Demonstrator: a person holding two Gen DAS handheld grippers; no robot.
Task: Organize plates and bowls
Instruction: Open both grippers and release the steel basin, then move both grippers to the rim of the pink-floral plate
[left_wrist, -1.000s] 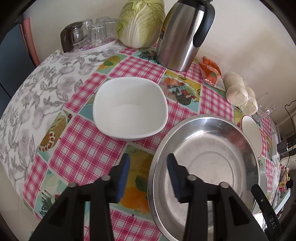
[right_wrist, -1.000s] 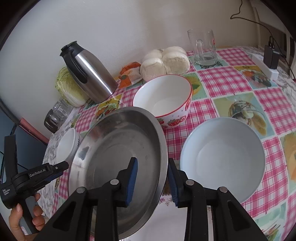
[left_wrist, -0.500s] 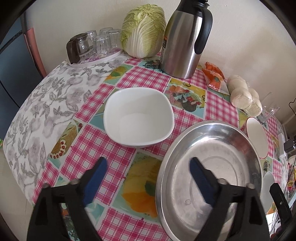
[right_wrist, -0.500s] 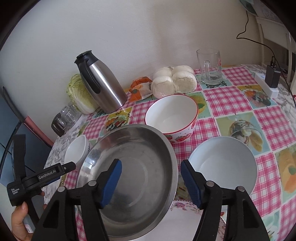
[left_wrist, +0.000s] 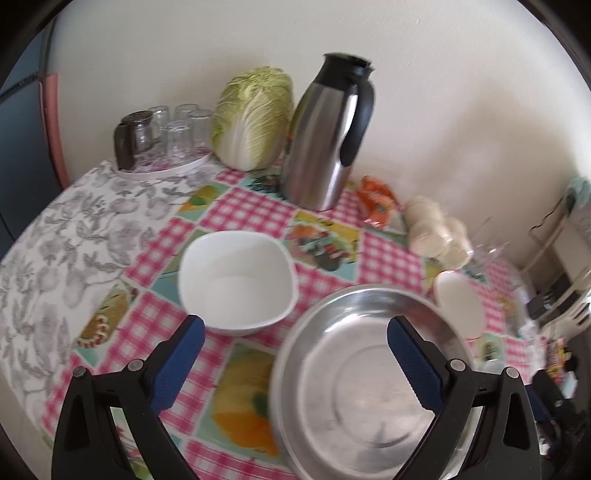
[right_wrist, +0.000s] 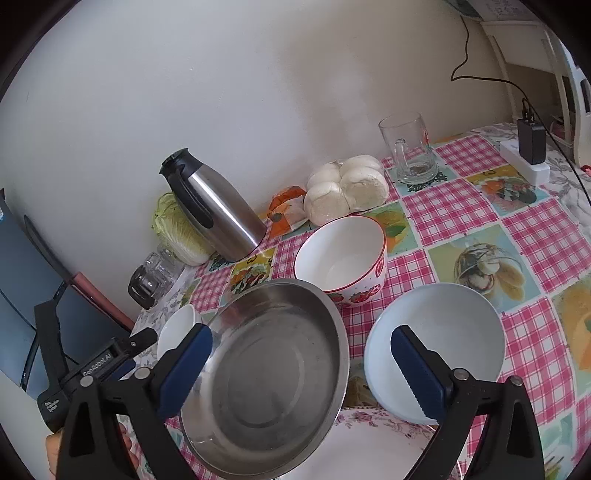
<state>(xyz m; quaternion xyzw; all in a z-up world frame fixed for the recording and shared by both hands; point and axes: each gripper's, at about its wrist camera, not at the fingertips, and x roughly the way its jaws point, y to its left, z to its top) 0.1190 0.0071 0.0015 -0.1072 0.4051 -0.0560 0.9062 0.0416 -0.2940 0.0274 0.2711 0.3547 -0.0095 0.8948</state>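
Note:
A steel basin (left_wrist: 369, 387) (right_wrist: 266, 376) rests on the checked tablecloth. My left gripper (left_wrist: 295, 328) is open above its left rim, pads clear of the metal. My right gripper (right_wrist: 301, 334) hangs over the basin's right rim with its jaws opening, touching nothing. A white square bowl (left_wrist: 236, 284) (right_wrist: 177, 328) sits left of the basin. Behind the basin stands a red-rimmed strawberry bowl (right_wrist: 343, 258) (left_wrist: 458, 302). A pale round bowl (right_wrist: 436, 347) lies to the basin's right. A floral plate (right_wrist: 369, 443) pokes out under the basin's near edge.
Along the wall stand a steel thermos (left_wrist: 325, 136), a cabbage (left_wrist: 251, 118), a tray of upturned glasses (left_wrist: 162, 140), bagged buns (right_wrist: 347, 188), an orange packet (right_wrist: 284, 210) and a glass mug (right_wrist: 410, 151). A power strip (right_wrist: 528, 166) lies far right.
Both grippers, narrow around the basin's rims a second ago, have spread wide and lifted up and back. The basin stays on the table.

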